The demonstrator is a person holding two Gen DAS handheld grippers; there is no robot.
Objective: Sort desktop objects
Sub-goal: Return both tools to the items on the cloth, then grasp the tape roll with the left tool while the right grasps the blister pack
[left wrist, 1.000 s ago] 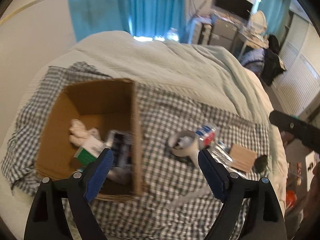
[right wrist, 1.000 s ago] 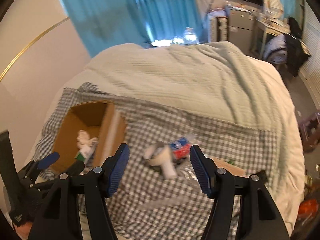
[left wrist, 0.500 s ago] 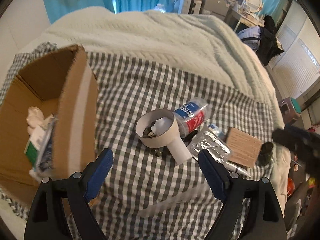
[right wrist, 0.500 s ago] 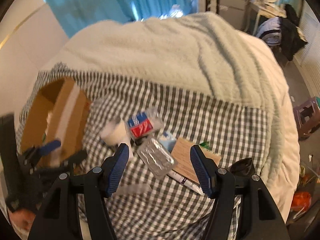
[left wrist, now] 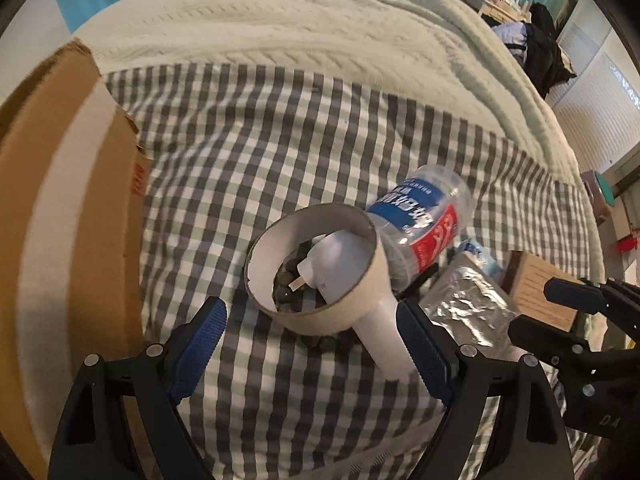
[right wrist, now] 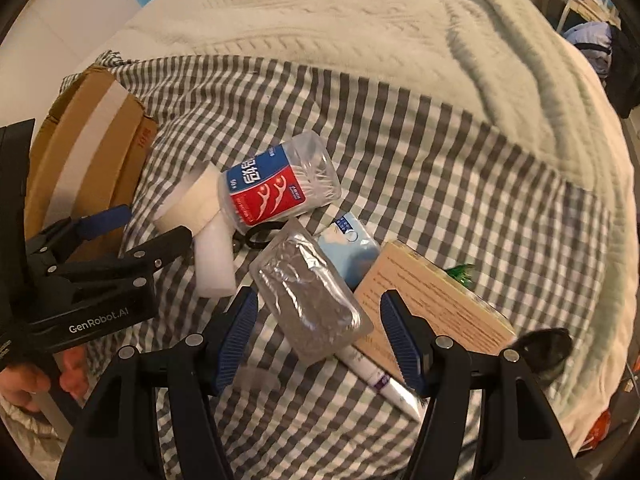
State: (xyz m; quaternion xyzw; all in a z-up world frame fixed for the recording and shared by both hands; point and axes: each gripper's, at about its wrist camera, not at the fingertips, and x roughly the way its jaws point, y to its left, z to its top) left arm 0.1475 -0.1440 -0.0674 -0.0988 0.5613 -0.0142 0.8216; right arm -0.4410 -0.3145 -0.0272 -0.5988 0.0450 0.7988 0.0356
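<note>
Looking down both wrists at the pile on the checked cloth point(left wrist: 280, 128), I take the cardboard ring point(left wrist: 316, 264) as my landmark. It lies between and just ahead of my left gripper point(left wrist: 310, 340), whose fingers stand wide with nothing between them. A white foam block point(left wrist: 376, 320) pokes through it, its long axis slanting toward my right-side finger. Beyond the ring lies the floss-pick jar point(right wrist: 280, 184); the cardboard box point(left wrist: 68, 216) (where sorted things likely go) sits on the ring's other side. My right gripper point(right wrist: 318, 336) is half open and empty over the foil packet point(right wrist: 312, 300), whose long axis runs slantwise between the fingers, a tube point(right wrist: 380, 380) beneath it. I judge the left nearer the ring, the right nearer the packet.
</note>
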